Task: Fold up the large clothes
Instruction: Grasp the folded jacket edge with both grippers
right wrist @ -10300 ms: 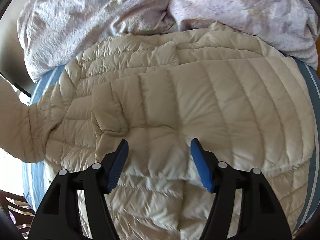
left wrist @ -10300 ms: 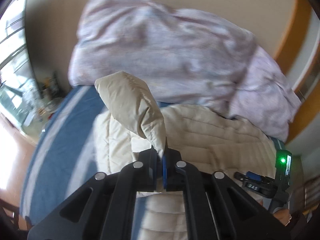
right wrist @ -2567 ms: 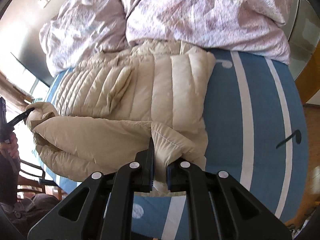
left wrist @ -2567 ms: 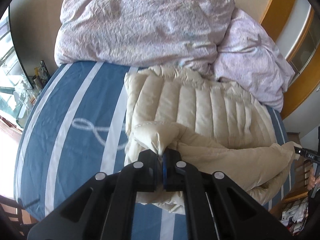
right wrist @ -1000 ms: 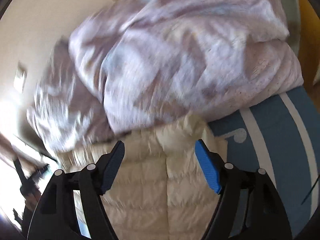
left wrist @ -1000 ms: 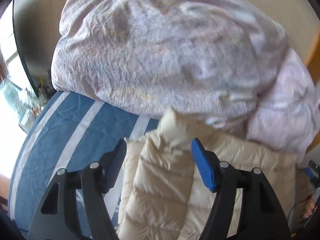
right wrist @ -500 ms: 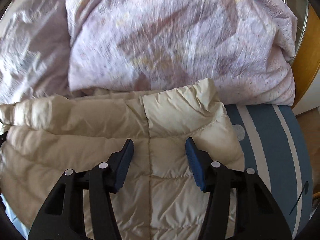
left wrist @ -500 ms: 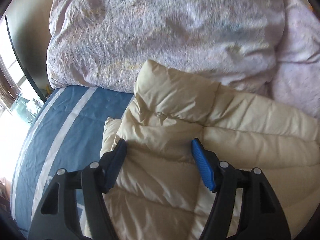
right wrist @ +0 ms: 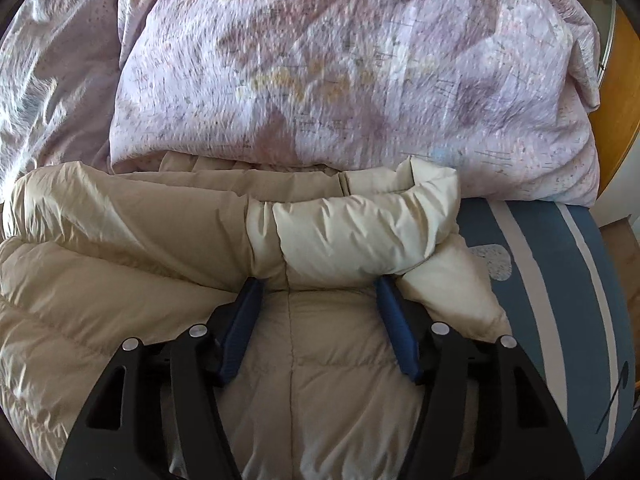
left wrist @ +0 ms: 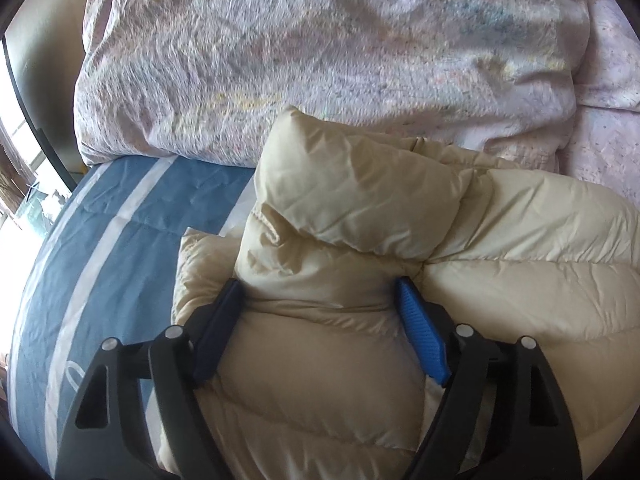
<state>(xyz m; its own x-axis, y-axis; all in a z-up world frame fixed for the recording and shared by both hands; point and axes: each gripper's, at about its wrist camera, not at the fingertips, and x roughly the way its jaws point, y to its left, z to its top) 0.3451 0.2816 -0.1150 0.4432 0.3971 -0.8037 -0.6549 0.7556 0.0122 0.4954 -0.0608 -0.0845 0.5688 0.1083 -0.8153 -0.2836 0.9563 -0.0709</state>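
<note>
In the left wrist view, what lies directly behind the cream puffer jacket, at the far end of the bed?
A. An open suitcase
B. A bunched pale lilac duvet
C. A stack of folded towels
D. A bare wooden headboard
B: the bunched pale lilac duvet fills the view just beyond the jacket's folded top edge.

Soft daylight, left window glare — fisheye-warped edges

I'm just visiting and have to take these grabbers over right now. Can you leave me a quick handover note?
Left gripper: jaws opening, straddling the cream puffer jacket, not gripping.
Right gripper: also opening, pressed into the jacket the same way.
The jacket lies folded on the blue striped bed, against the lilac duvet.
Done: main fold.
Left: probably flatten and tidy it.
</note>
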